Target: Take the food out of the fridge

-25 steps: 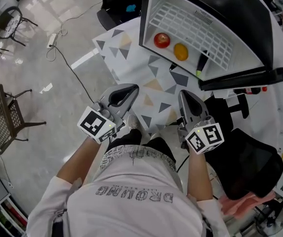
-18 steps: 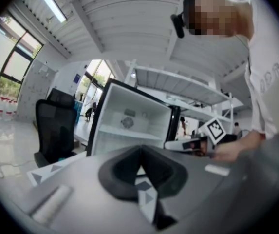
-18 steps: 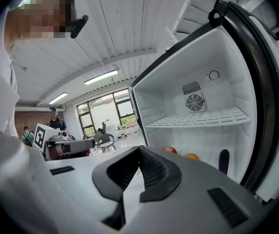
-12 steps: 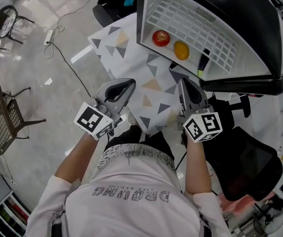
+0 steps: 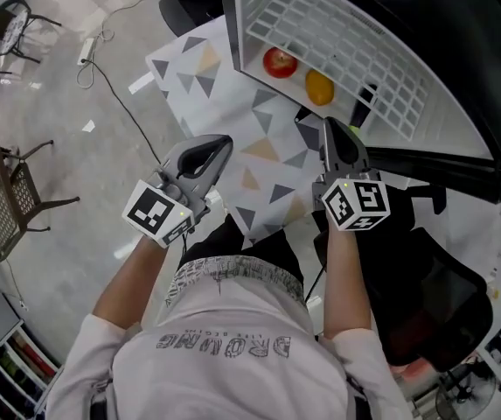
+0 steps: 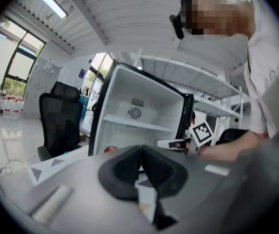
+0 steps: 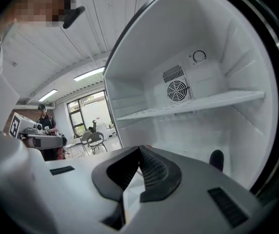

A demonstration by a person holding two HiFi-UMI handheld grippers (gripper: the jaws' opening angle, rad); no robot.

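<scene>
The small black fridge (image 5: 460,68) stands open on the table, its white inside facing me. A red apple (image 5: 278,61) and an orange (image 5: 319,87) lie on its wire shelf (image 5: 355,51), with a dark green-tipped bottle (image 5: 361,105) beside them. My right gripper (image 5: 330,122) is shut and empty, its tip at the fridge's front edge near the bottle. My left gripper (image 5: 222,140) is over the table further left, also shut and empty. In the right gripper view the right gripper (image 7: 139,148) points into the fridge, where the bottle top (image 7: 216,159) shows. The left gripper (image 6: 140,149) faces the fridge (image 6: 139,116).
The table carries a triangle-patterned cloth (image 5: 259,160). A black office chair (image 5: 434,296) is at my right and a mesh chair (image 5: 5,199) on the floor at left. A cable (image 5: 110,94) runs over the floor. A person (image 7: 43,116) stands far back.
Both grippers have moved forward toward the fridge, the right one further; its tip now reaches the fridge's front edge. Both stay shut.
</scene>
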